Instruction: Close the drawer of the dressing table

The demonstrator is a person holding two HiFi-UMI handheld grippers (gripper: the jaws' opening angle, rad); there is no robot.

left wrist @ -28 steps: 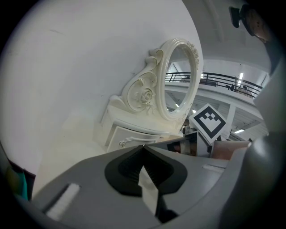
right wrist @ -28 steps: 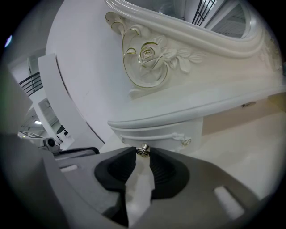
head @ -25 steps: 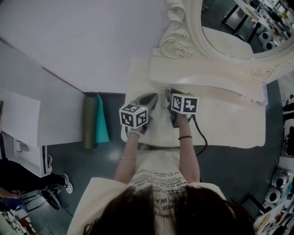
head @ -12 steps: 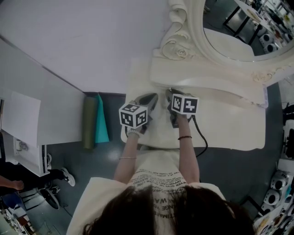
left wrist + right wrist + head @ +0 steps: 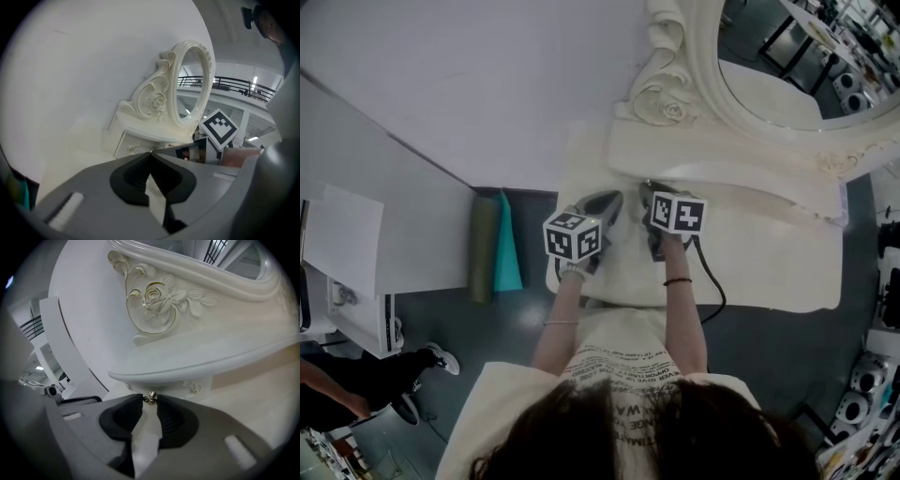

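The right gripper (image 5: 150, 402) pinches the small metal knob (image 5: 150, 397) of the drawer (image 5: 169, 386) under the mirror shelf. The drawer lies straight ahead along the jaws, so the push goes inward. The left gripper (image 5: 150, 154), jaws pressed together, hovers just beside.

1. Dressing table (image 5: 787, 262): cream-white all over, plain.
2. Mirror frame (image 5: 154, 296): cream, carved rose + leaves, thin gold scroll lines.
3. Drawer knob (image 5: 150, 398): brassy gold.
4. Left tongs (image 5: 150, 153) & right tongs (image 5: 150, 400): mid-grey shells, black ribbed pads.
5. Marker cubes (image 5: 573, 235): white w/ black square patterns.
6. Floor (image 5: 769, 347): dk grey. Left of table: olive roll (image 5: 483, 248), teal roll (image 5: 508, 246).
7. Shirt (image 5: 619, 366): cream, dk lettering.
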